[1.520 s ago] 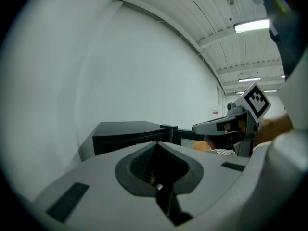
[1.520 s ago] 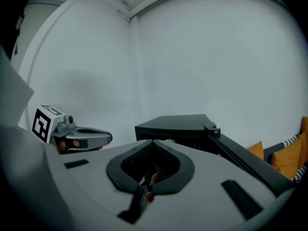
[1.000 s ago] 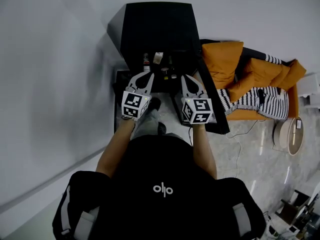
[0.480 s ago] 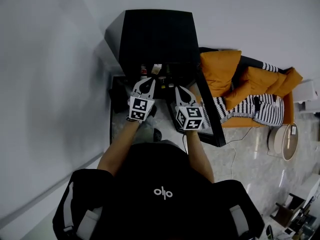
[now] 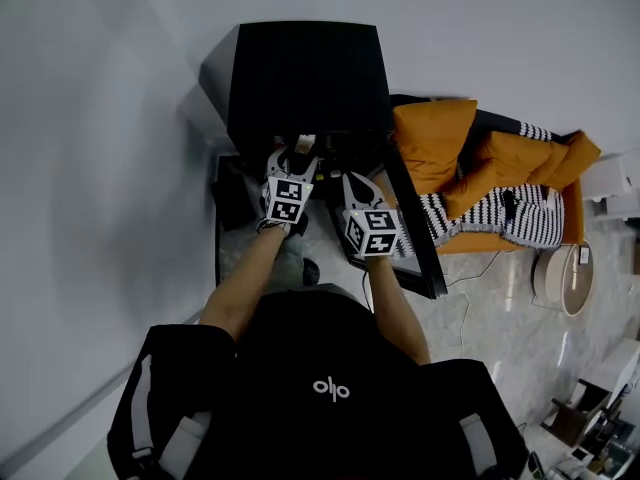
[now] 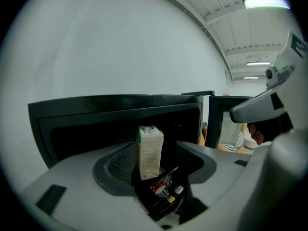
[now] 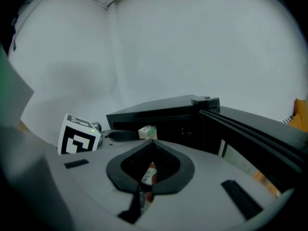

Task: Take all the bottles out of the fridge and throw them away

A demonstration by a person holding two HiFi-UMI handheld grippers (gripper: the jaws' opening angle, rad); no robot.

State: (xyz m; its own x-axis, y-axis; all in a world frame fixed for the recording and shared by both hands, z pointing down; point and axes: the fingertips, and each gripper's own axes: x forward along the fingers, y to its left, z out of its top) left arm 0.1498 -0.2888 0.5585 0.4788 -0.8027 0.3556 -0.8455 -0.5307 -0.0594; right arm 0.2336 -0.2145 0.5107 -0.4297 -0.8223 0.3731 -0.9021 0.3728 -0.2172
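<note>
Your right claw (image 5: 355,183) is pressed fully shut and empty, hanging beside the open fridge door (image 5: 415,243). Your left claw (image 5: 291,158) has just been opening; its jaws are spread wide with nothing between the pads, only the fridge contents showing through the gap. Just beyond it, low in the black fridge (image 5: 305,73), sit small bottles (image 6: 161,186), one red-labelled, with a green-topped carton (image 6: 150,150) upright behind them. You seem to be reaching for the first bottle. Next, lower the left claw around one bottle, clear of the carton, then close.
</note>
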